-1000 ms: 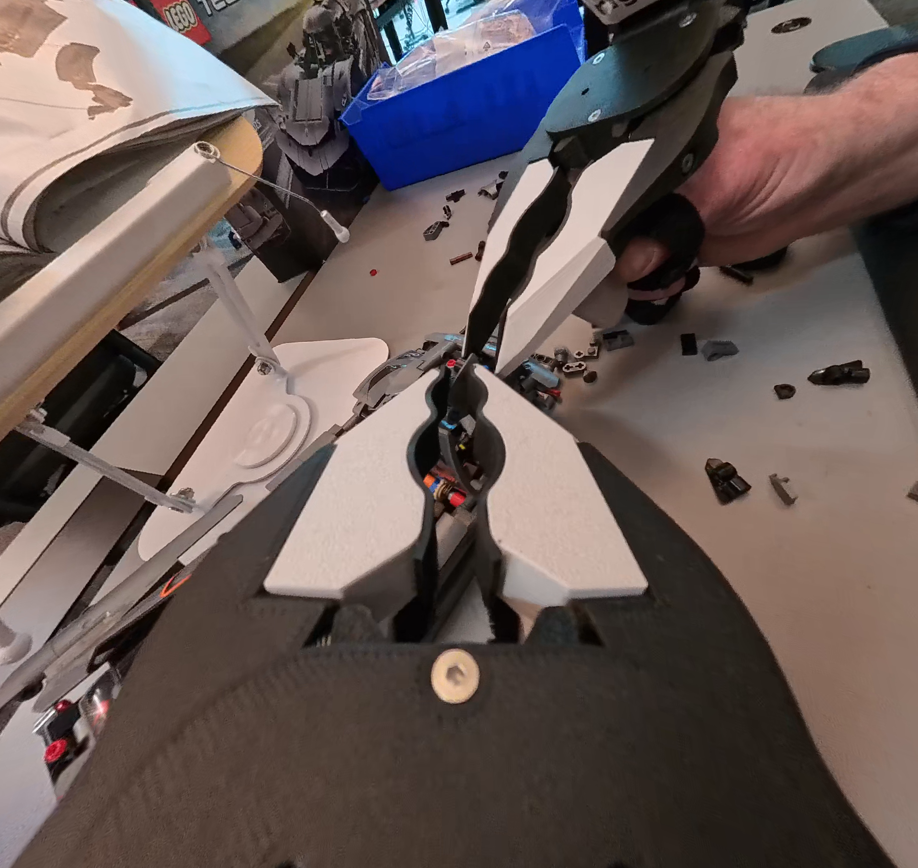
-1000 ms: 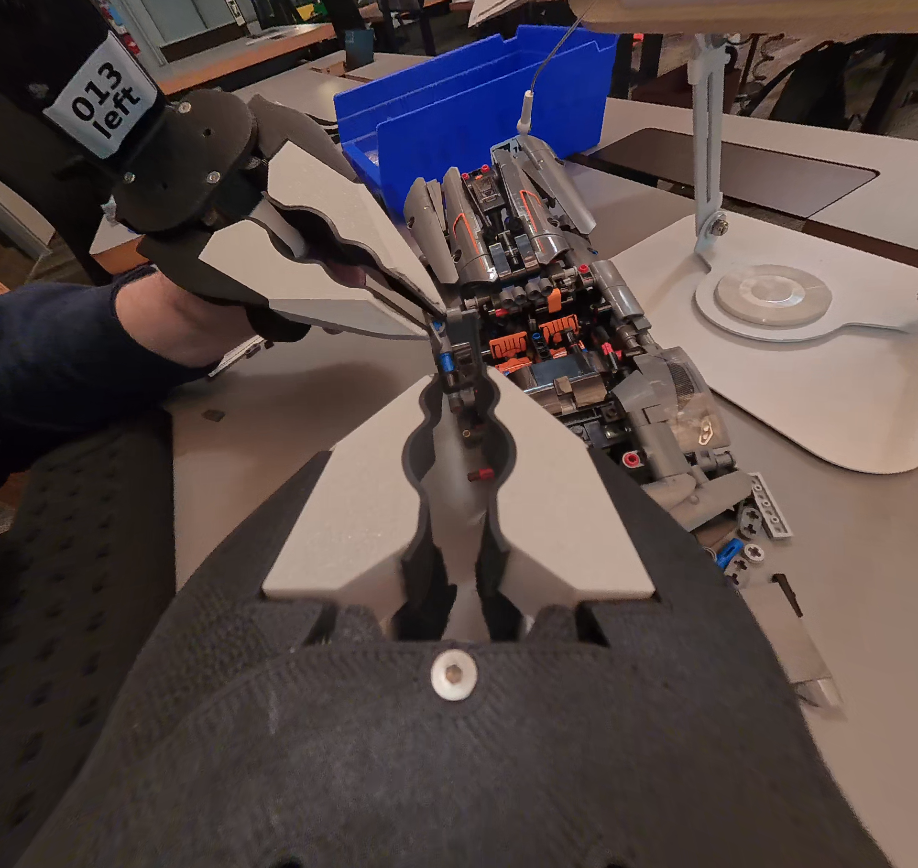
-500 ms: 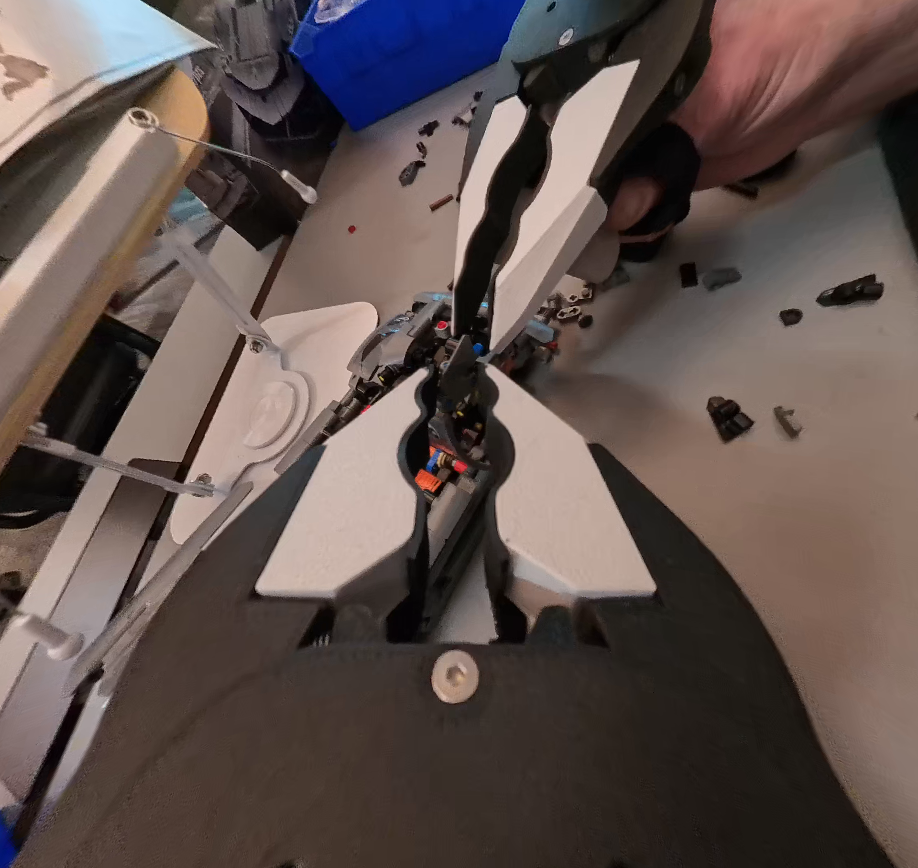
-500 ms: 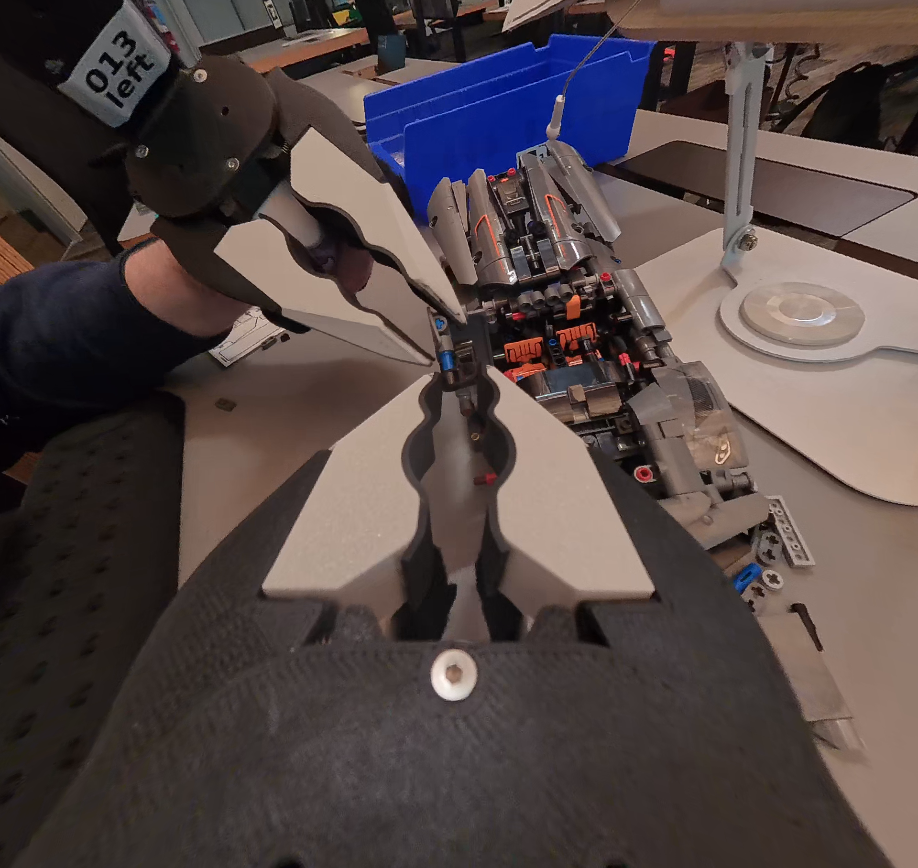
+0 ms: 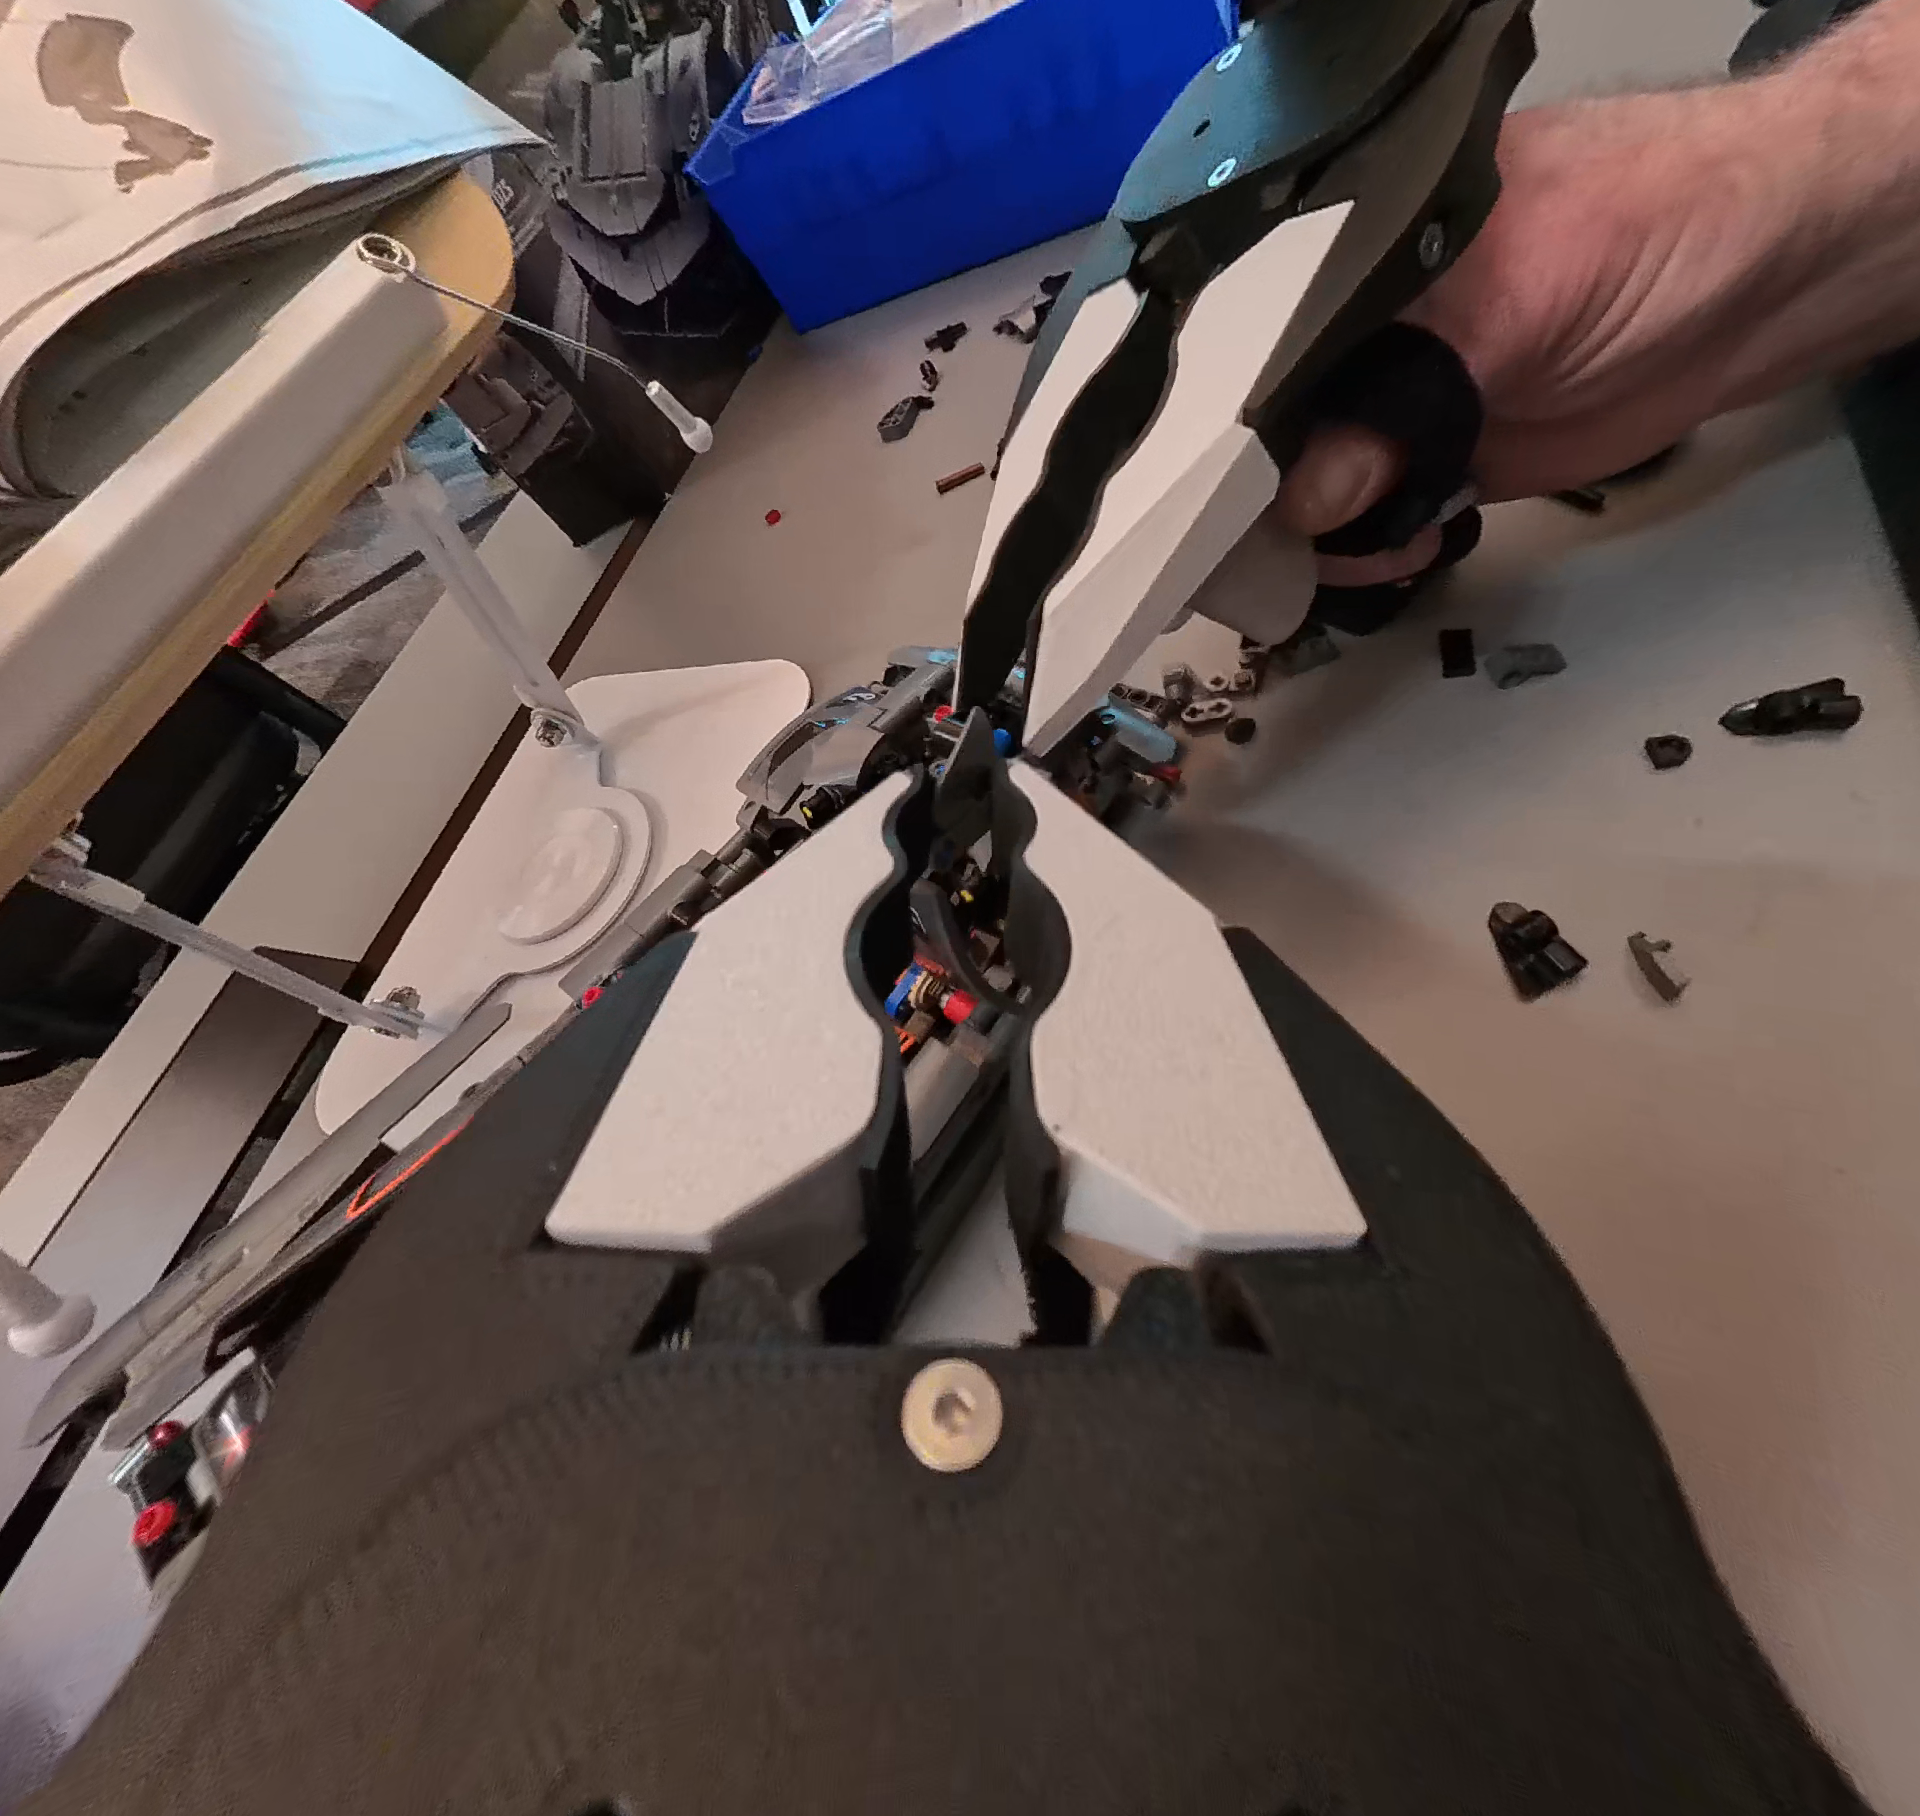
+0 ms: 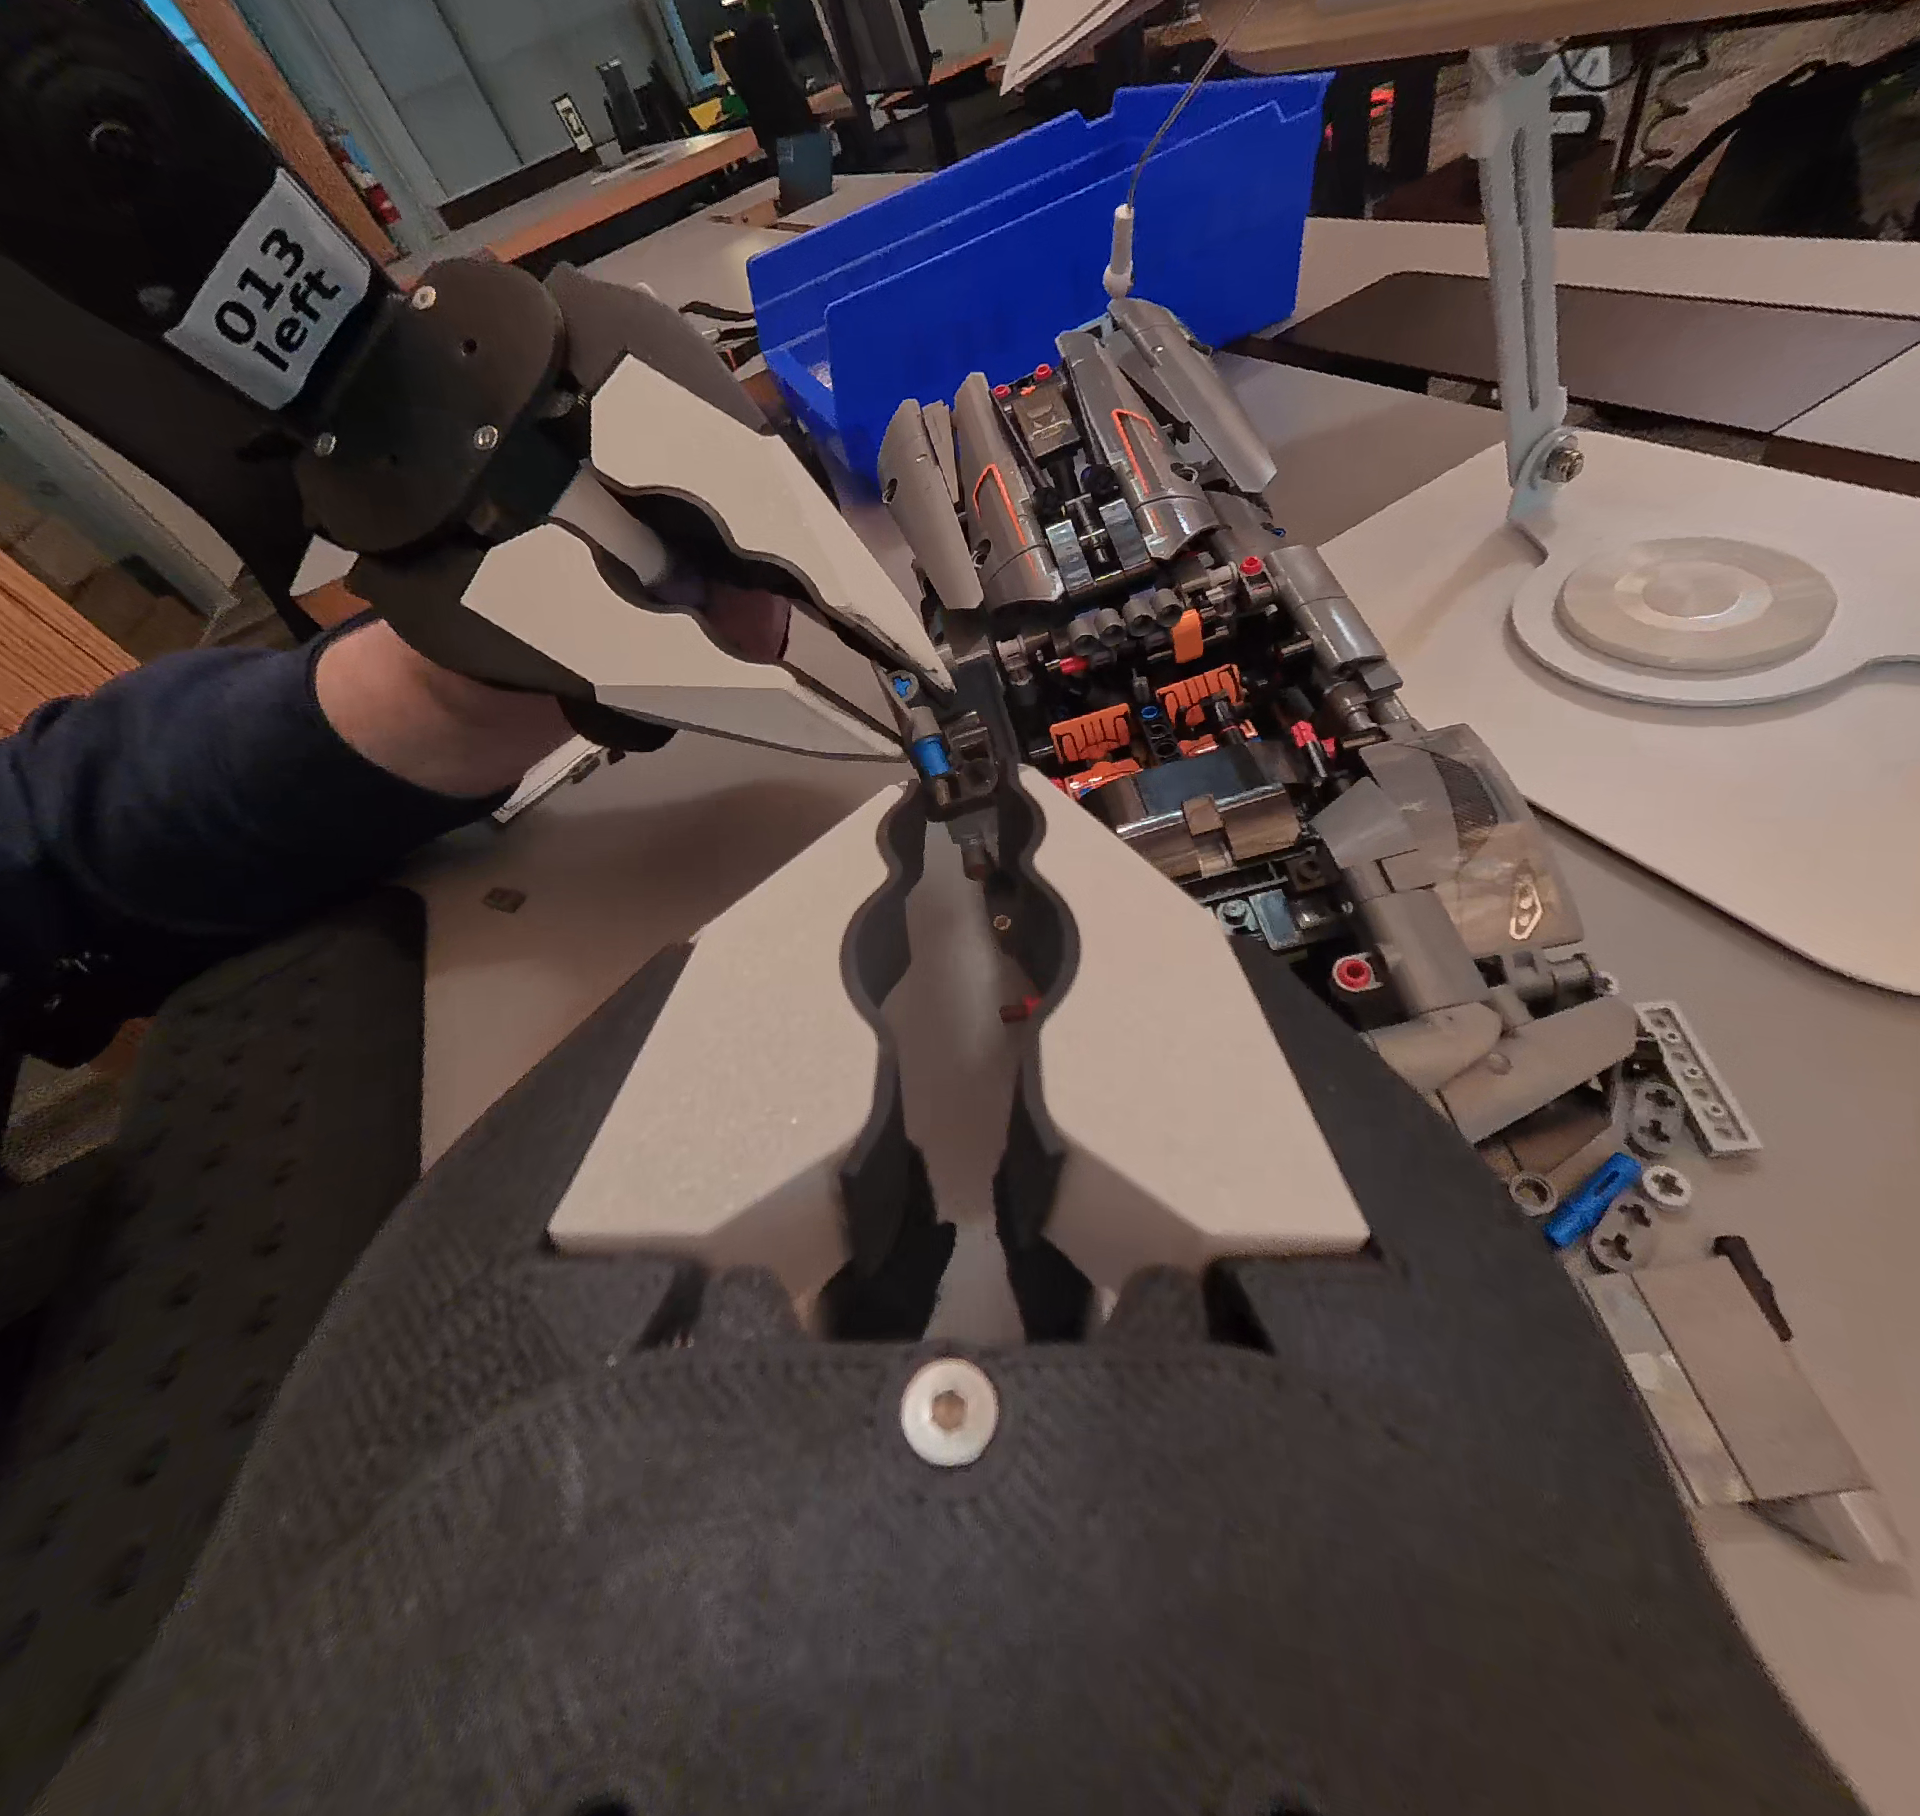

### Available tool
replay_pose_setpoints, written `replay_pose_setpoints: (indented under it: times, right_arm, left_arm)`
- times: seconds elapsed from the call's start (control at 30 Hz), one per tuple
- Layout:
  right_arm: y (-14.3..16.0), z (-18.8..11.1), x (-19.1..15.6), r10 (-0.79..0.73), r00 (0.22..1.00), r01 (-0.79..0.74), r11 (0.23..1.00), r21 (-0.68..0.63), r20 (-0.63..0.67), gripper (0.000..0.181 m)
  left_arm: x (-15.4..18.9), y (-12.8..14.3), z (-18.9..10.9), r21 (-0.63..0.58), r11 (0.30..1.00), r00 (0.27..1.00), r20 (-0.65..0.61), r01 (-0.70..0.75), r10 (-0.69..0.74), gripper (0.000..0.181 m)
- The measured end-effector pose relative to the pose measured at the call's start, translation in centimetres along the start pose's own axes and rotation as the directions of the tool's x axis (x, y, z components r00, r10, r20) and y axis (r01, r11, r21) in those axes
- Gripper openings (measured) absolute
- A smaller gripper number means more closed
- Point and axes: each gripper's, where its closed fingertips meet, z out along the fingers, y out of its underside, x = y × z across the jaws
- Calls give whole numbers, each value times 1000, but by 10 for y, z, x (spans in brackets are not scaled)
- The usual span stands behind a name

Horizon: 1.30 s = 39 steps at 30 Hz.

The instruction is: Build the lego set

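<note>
- The left gripper (image 5: pixel 961 779) is nearly closed, its two fingers pinching a small dark curved piece (image 5: pixel 964 769) at the tips.
- The right gripper (image 6: pixel 961 790) is also narrowed, its tips closed on a small dark grey sub-assembly with a blue pin (image 6: pixel 951 753) at the edge of the model.
- The two grippers meet tip to tip over that one spot; in each wrist view the other gripper comes in from above, held by a hand (image 5: pixel 1662 280).
- The lego model (image 6: pixel 1195 665), a long grey vehicle with orange and red details, lies on the pale worktop (image 5: pixel 1455 935) just beside the grippers.
- Loose parts lie at the model's near end: one blue pin (image 6: pixel 1590 1210), a long grey plate with holes and several round grey pieces.
- More small dark pieces are scattered on the worktop under the right gripper.
- One blue bin (image 6: pixel 1039 239) stands behind the model.
- One white stand (image 6: pixel 1683 613) to the side carries an open instruction book (image 5: pixel 156 104).
</note>
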Motion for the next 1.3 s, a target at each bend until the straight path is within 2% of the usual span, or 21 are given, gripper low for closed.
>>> replay_pose_setpoints:
  times: [0.2,0.5,0.9,1.3]
  right_arm:
    - [-3,0,0,-65,998,65,998,9,-26,11]
    - [-6,-1,-2,-60,994,62,998,17,-87,10]
    - [-7,-3,-7,-53,996,50,998,45,70,10]
    - [-5,0,-5,-83,994,82,996,17,75,11]
  left_arm:
    - [-1,-1,-1,28,999,999,16,41,-42,7]
    - [-1,-1,-4,21,1000,996,90,2,-4,7]
    - [4,-3,-7,65,998,998,63,13,-17,6]
    - [6,-2,-7,102,993,998,15,60,-62,5]
